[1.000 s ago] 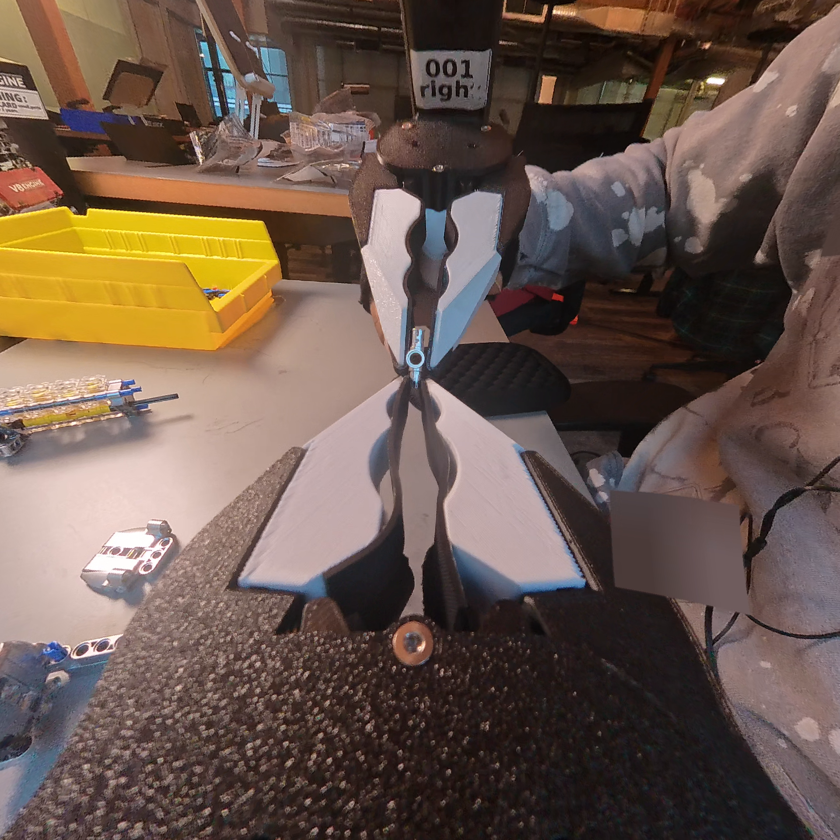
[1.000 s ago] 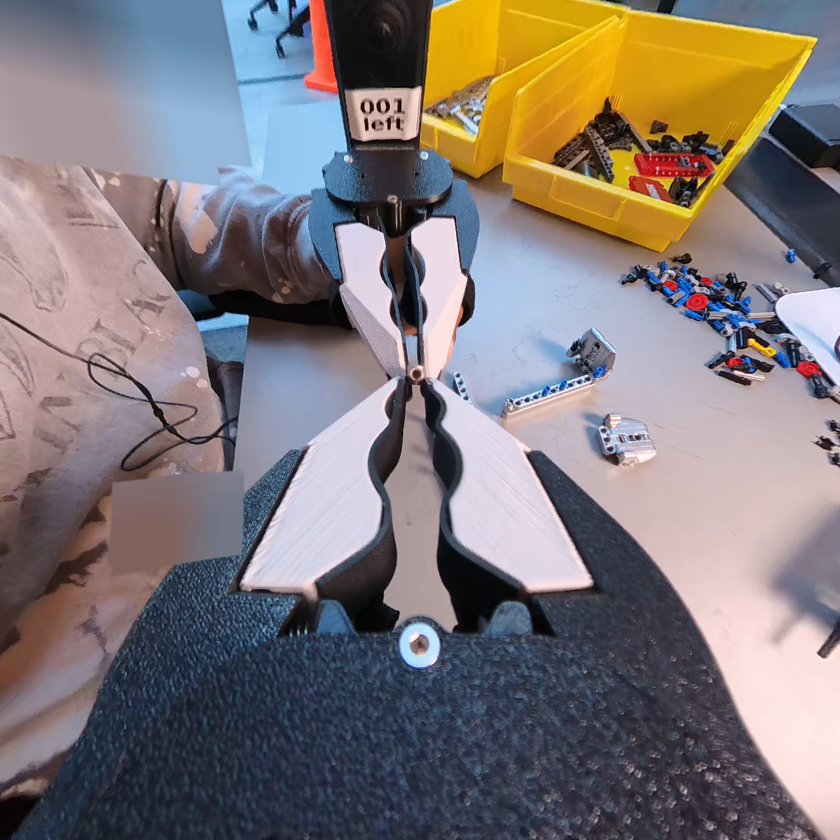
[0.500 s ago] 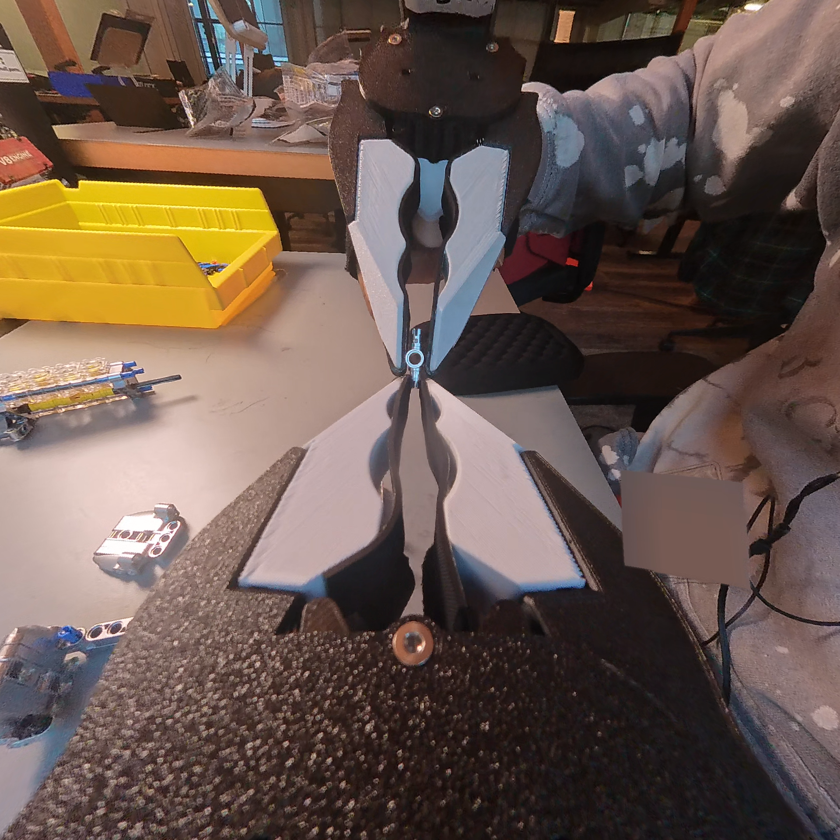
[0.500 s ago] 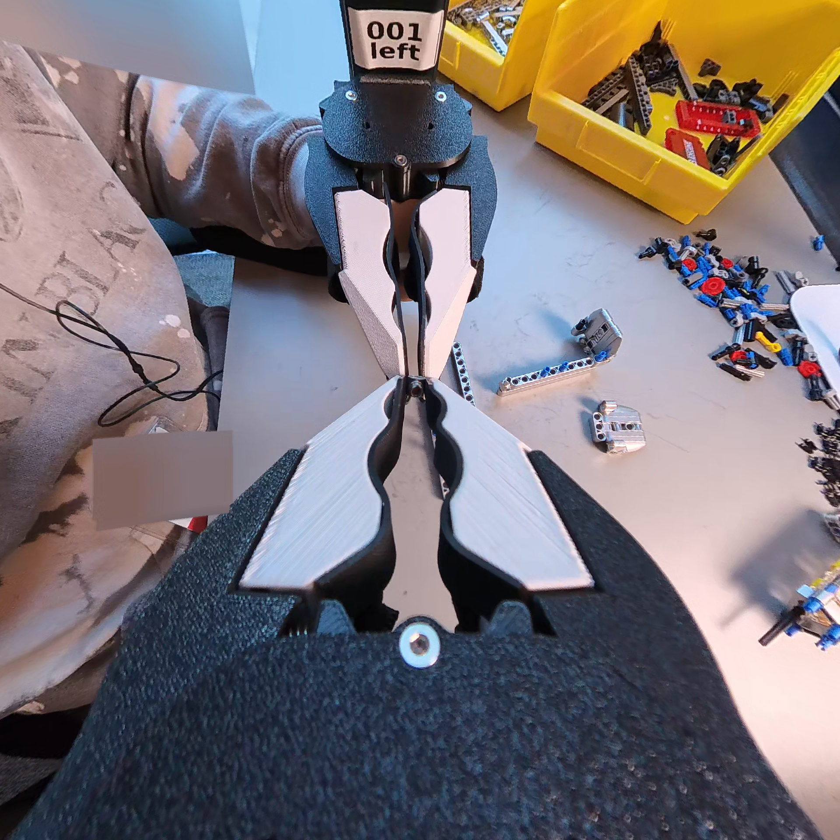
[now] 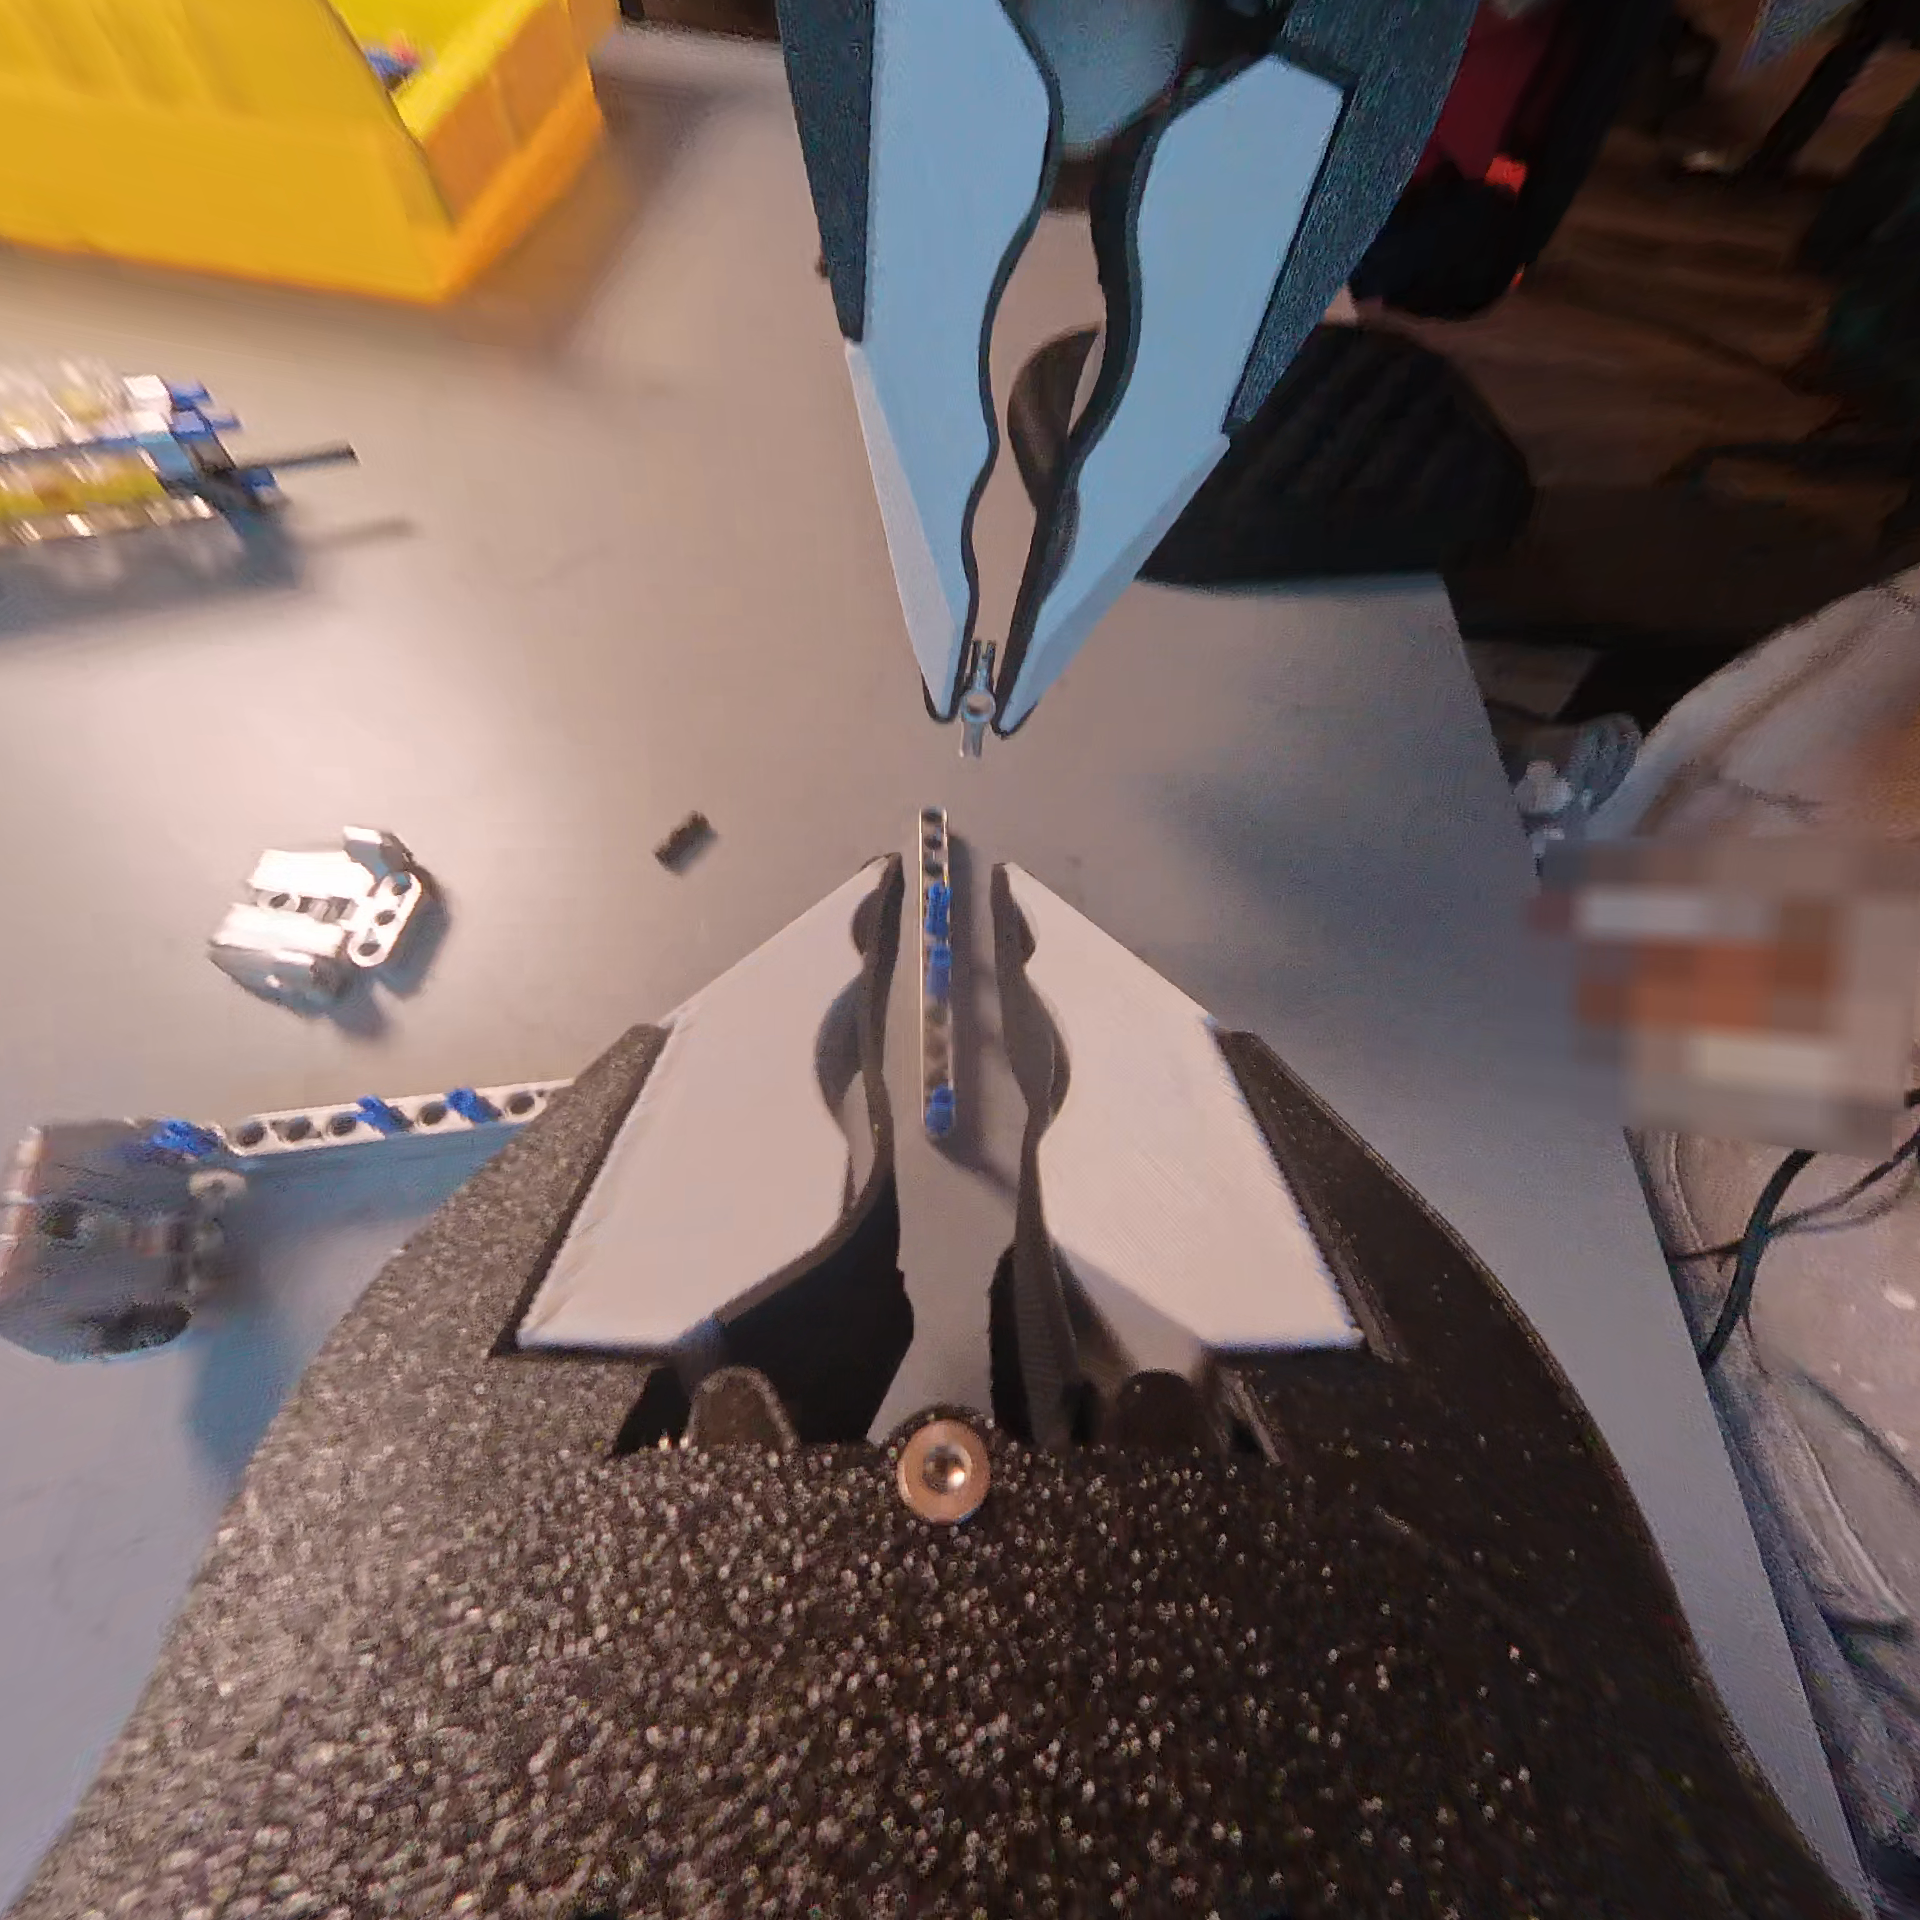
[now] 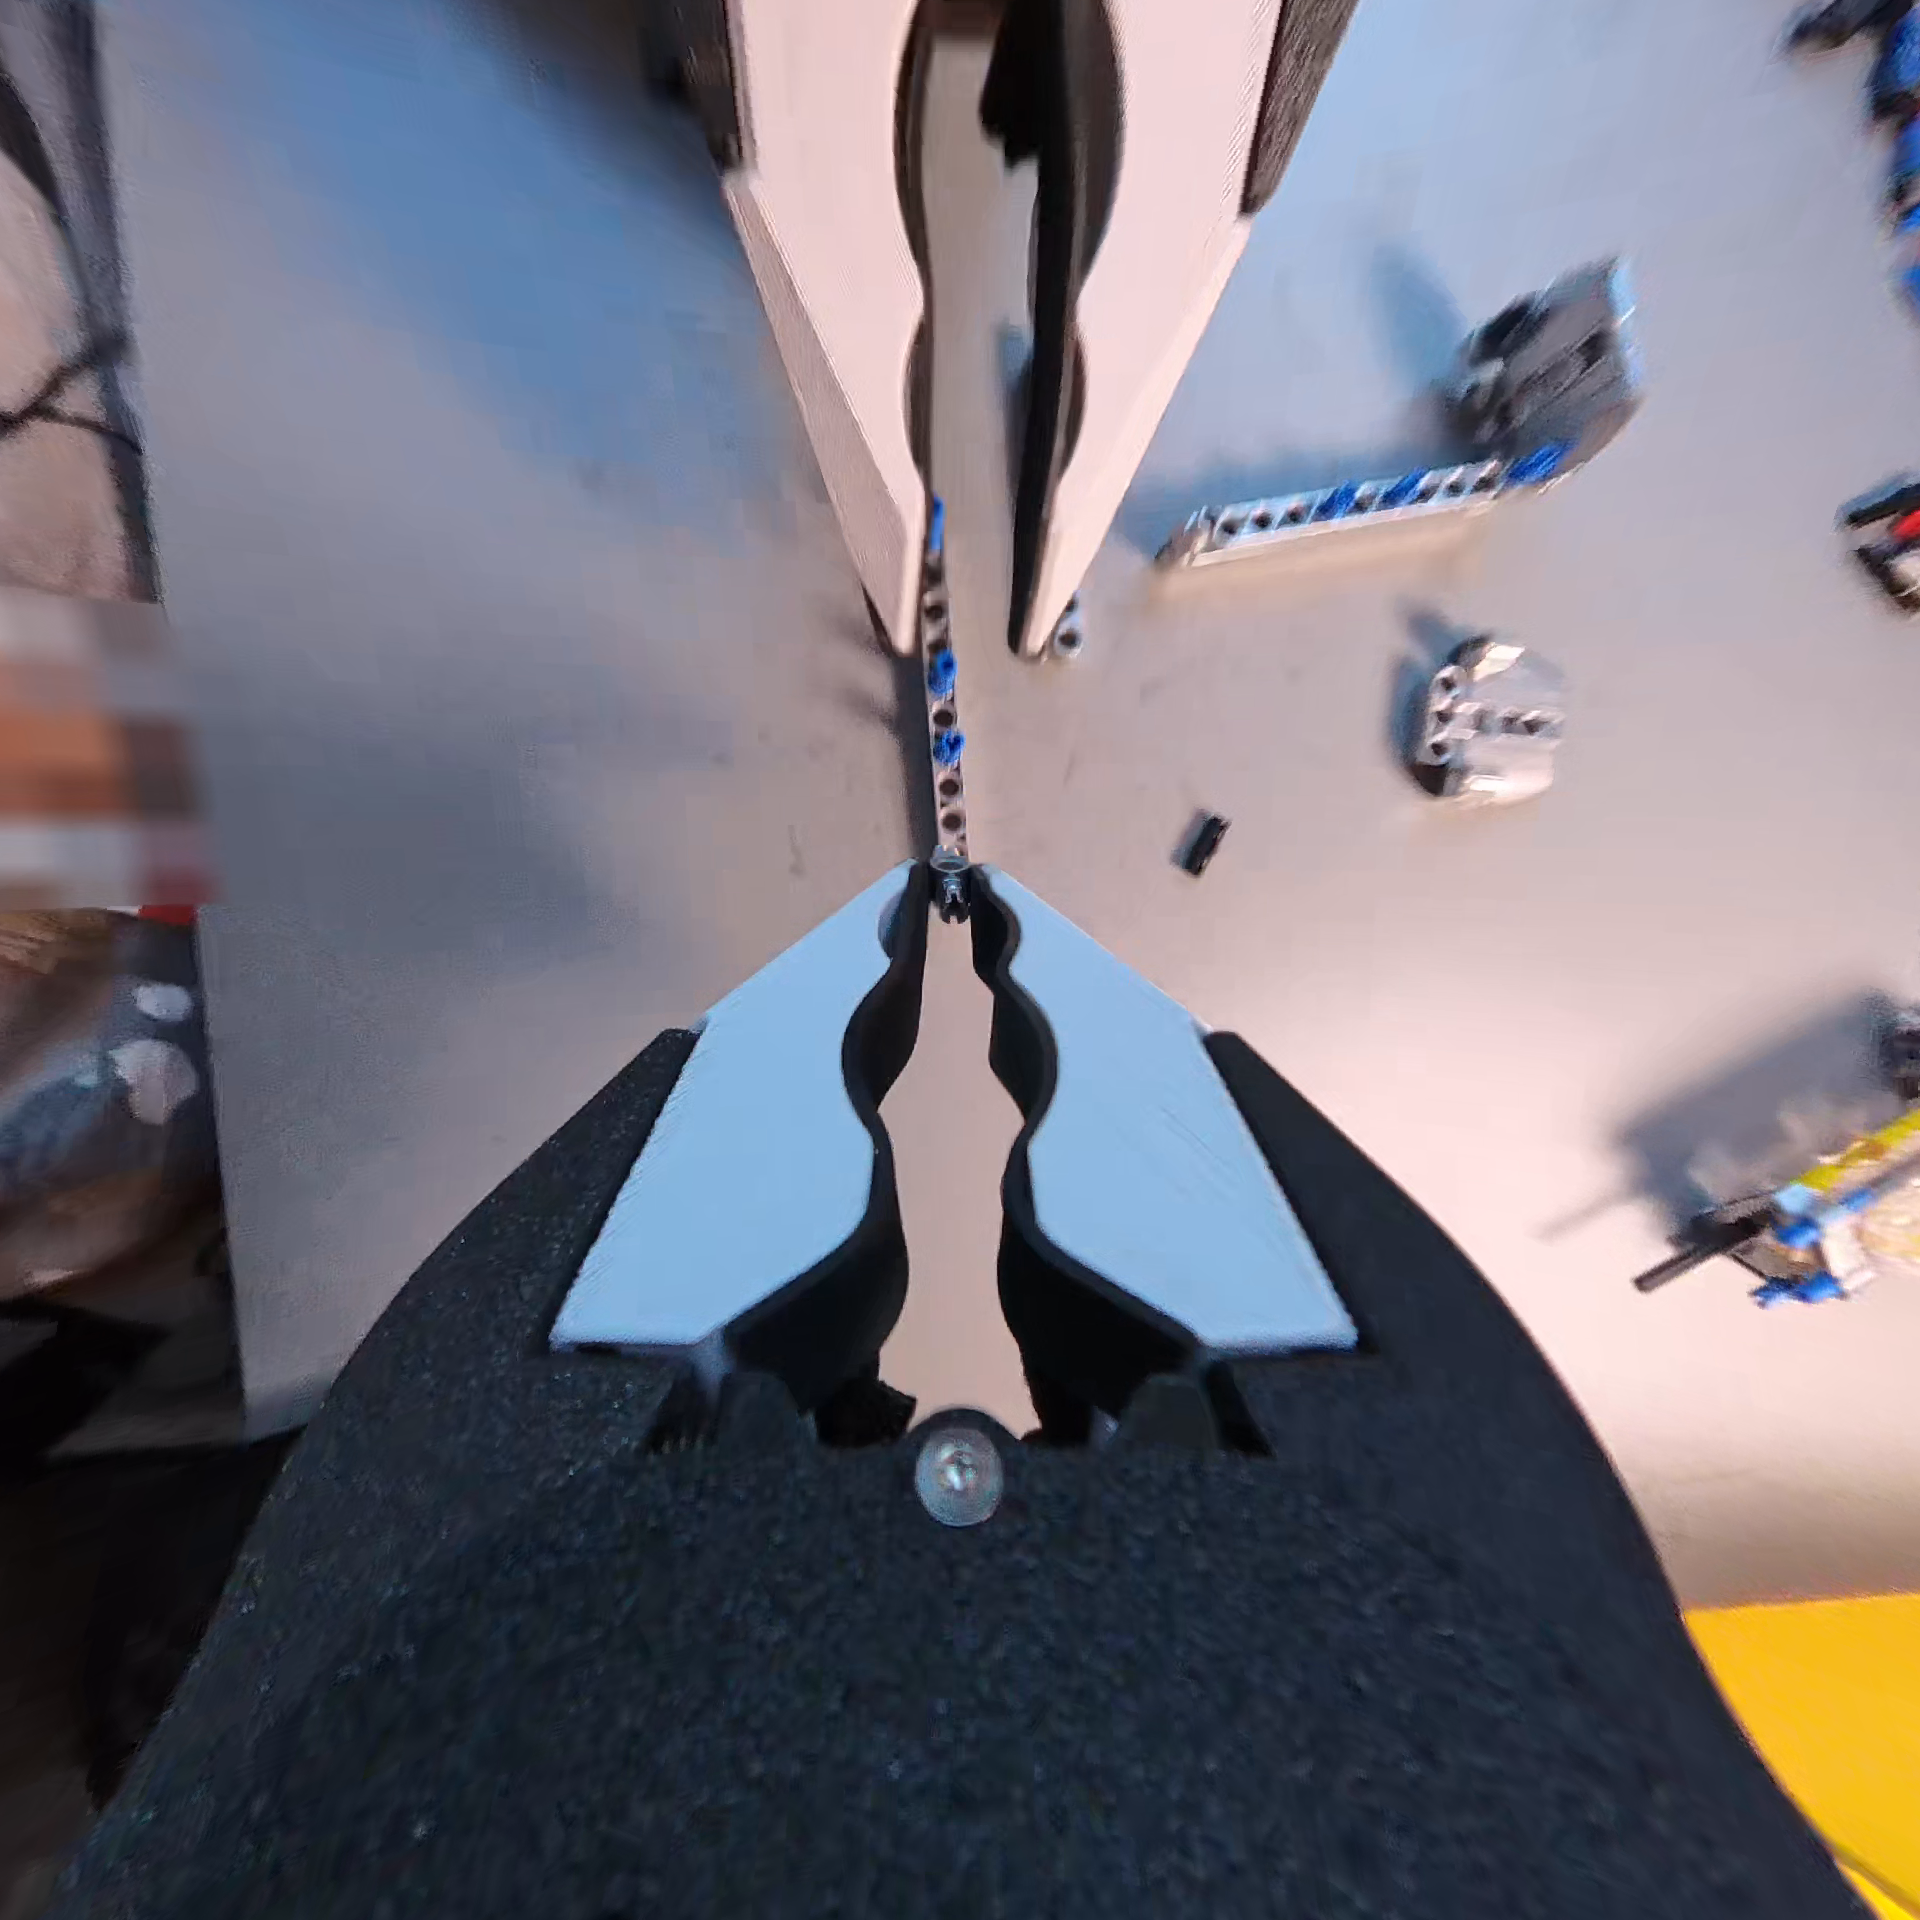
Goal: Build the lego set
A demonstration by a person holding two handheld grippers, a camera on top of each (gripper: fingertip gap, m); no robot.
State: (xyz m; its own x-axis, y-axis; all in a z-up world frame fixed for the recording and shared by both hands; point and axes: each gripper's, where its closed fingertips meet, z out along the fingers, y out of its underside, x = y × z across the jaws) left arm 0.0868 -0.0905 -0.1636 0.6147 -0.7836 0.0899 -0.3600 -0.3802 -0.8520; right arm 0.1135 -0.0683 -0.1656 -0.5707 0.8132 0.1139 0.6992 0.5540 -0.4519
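Grey tabletop [image 5: 623, 644] fills both wrist views, strewn with small construction-toy parts. Left gripper [image 5: 943, 868], at lower centre of its own view, has its fingers spread with a clear gap; a thin grey perforated beam [image 5: 935, 966] studded with blue pins lies on the table within that gap, and whether the fingers touch it cannot be told. Right gripper [image 6: 951, 883], at lower centre of its own view, has its tips pressed together on a small grey connector pin [image 6: 950, 881]; the same pin [image 5: 977, 698] appears at upper centre of the left view, protruding from the closed tips just beyond the beam's far end. Left of the left gripper lie a small black piece [image 5: 686, 837], a grey angled block [image 5: 322, 920], and a longer grey beam with blue pins [image 5: 395, 1117]. A yellow bin [image 5: 260, 135] occupies the upper left, and a blurred yellow-and-blue assembly [image 5: 114, 462] sits at the left edge.
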